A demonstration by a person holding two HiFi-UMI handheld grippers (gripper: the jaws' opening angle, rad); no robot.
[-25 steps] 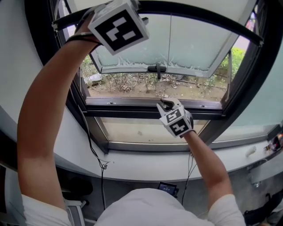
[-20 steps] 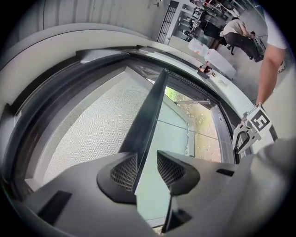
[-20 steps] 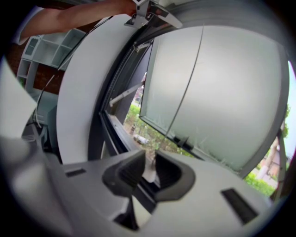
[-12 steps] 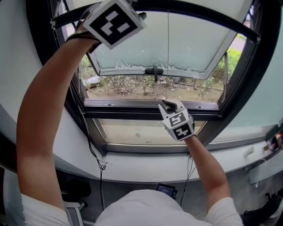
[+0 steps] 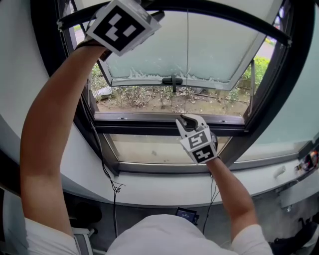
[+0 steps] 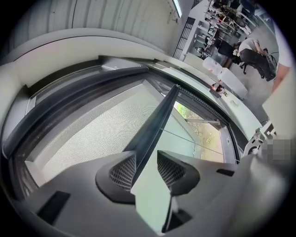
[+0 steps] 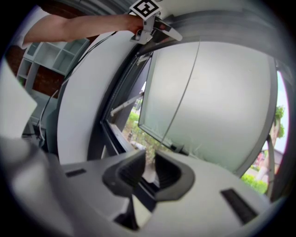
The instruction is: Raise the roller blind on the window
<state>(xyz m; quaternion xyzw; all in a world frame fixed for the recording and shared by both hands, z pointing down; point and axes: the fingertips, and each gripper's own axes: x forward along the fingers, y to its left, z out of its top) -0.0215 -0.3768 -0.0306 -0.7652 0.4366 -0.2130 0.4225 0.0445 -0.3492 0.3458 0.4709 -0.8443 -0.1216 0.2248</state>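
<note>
Your left gripper (image 6: 144,161), upper left in the head view, clenches the roller blind's slim dark bottom bar (image 5: 227,13) at the top of the window (image 5: 164,127). Your right gripper (image 5: 185,119), mid-frame, is closing around the thin pull cord (image 5: 188,64), pads not yet pinching.

Bright daylight, fisheye-warped, dark-vignetted edges
</note>
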